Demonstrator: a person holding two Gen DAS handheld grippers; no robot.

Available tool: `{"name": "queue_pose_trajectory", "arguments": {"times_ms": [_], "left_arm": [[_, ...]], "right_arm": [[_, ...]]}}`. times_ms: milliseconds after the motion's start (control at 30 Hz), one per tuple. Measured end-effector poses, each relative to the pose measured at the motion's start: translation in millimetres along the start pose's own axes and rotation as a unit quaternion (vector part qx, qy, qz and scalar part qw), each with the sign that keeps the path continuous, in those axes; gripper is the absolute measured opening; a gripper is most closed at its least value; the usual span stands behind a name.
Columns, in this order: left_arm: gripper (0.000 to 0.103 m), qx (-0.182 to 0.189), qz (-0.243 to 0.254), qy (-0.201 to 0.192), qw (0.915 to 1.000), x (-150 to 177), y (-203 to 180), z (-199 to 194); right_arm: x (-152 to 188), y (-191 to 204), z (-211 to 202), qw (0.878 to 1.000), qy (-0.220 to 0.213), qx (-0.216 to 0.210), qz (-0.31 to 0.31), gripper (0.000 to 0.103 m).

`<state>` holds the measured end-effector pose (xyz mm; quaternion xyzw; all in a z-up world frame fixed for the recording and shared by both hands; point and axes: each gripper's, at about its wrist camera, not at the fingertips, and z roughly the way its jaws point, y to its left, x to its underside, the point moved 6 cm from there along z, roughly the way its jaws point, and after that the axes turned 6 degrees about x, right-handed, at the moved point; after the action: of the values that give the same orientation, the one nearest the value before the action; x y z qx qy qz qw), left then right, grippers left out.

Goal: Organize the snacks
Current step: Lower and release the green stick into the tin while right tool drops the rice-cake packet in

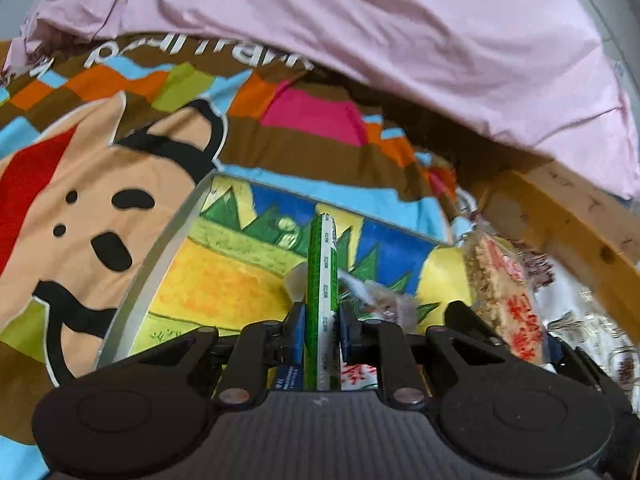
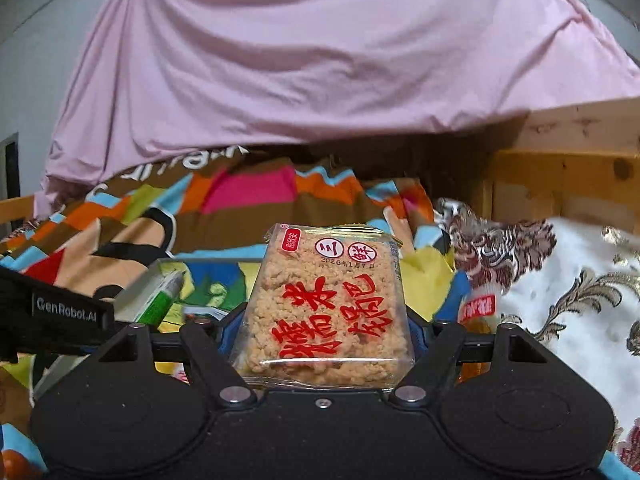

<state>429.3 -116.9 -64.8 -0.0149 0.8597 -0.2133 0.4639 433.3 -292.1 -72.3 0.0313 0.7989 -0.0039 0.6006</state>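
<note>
While clamped, rice cracker pack fills right tool.

A bed with a cartoon-printed quilt carries a colourful rimmed tray; at two o'clock from it lies a white floral cloth, a pink sheet at twelve.

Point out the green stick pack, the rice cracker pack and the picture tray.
green stick pack (image 1: 322, 280): left wrist view, mid-length, between the closed jaws.
rice cracker pack (image 2: 326, 304): right wrist view, centre of the printed face.
picture tray (image 1: 160, 248): left wrist view, grey left rim.
</note>
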Motion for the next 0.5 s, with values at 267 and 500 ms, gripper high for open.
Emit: {"name": "queue_pose_trajectory", "arguments": {"times_ms": [267,500], "left_arm": [[0.018,-0.059,-0.005,-0.001,0.9982,13.2,14.3,22.3],[0.019,-0.071,0.002,0.006,0.9975,20.4,9.7,33.6]], "right_arm": [[7.0,6.7,15.5,1.0,0.005,0.003,-0.02,0.076],[10.8,11.2,22.1,0.999,0.012,-0.005,-0.032,0.077]]}}
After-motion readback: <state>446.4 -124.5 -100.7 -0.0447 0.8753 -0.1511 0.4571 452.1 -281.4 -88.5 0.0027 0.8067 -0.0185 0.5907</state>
